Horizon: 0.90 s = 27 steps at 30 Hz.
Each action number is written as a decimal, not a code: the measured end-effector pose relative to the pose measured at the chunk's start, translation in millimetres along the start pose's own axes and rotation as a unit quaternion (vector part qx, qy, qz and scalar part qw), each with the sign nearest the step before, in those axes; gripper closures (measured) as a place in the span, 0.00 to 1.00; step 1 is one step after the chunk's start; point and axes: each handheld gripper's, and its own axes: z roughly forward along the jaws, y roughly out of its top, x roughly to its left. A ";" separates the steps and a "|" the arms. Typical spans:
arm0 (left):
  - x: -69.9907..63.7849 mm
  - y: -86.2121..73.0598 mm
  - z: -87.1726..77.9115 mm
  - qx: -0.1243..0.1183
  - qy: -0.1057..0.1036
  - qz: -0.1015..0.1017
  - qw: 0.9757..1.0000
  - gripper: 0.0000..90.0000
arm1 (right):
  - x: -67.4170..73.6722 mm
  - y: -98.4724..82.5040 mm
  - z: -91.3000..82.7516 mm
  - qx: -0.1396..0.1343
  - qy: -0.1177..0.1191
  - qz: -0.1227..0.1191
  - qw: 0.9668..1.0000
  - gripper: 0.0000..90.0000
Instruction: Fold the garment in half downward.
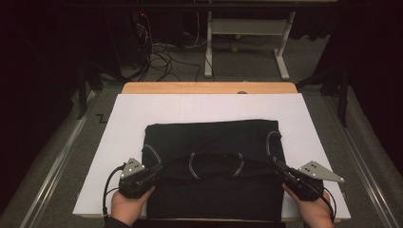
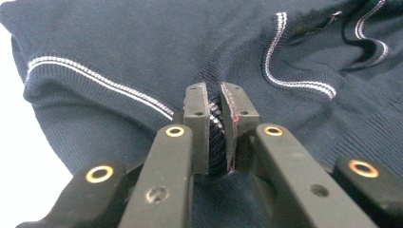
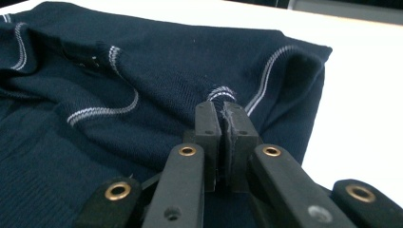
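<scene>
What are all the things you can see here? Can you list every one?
Sweater: one, dark navy with white stripes, folded on the white sheet, near the person.
White sheet: one, white, covering most of the table.
Table: one, light wood, its far edge showing past the sheet.
Desk frame: one, white, on the floor beyond the table.
Cables: several, dark, tangled on the floor at the back.
Left gripper: one, black, pinching the sweater's left side.
Right gripper: one, black, pinching the sweater's right side.
Hands: two, at the near edge, each holding a gripper.
</scene>
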 end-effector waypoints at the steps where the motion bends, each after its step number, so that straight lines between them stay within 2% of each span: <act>1: -0.5 0.1 -0.8 -0.002 0.001 0.001 1.000 0.87 | 0.5 -2.1 -2.1 -0.001 0.002 0.000 1.000 0.96; 4: -0.2 -1.2 -1.0 -0.001 0.002 0.002 1.000 0.87 | 3.0 -5.1 -5.6 0.004 0.004 -0.008 1.000 0.96; 9: 3.9 -6.3 7.6 0.023 0.010 0.001 1.000 0.84 | 2.6 -9.8 -1.8 0.022 0.006 -0.011 1.000 0.96; 13: 6.2 -7.6 8.3 0.017 0.015 0.003 1.000 0.77 | 0.8 -14.2 4.7 0.039 0.004 -0.012 0.999 0.95; 16: 8.8 -7.1 7.3 0.019 0.011 -0.004 1.000 0.68 | 0.6 -14.6 4.9 0.037 0.006 -0.011 0.999 0.92; 22: 9.8 -3.8 5.8 0.012 0.014 -0.011 1.000 0.53 | 3.5 -12.3 3.9 0.028 0.008 -0.012 1.000 0.63; 27: 10.2 0.1 3.7 -0.003 0.011 -0.006 1.000 0.47 | 4.5 -8.1 1.3 0.009 0.006 -0.009 1.000 0.53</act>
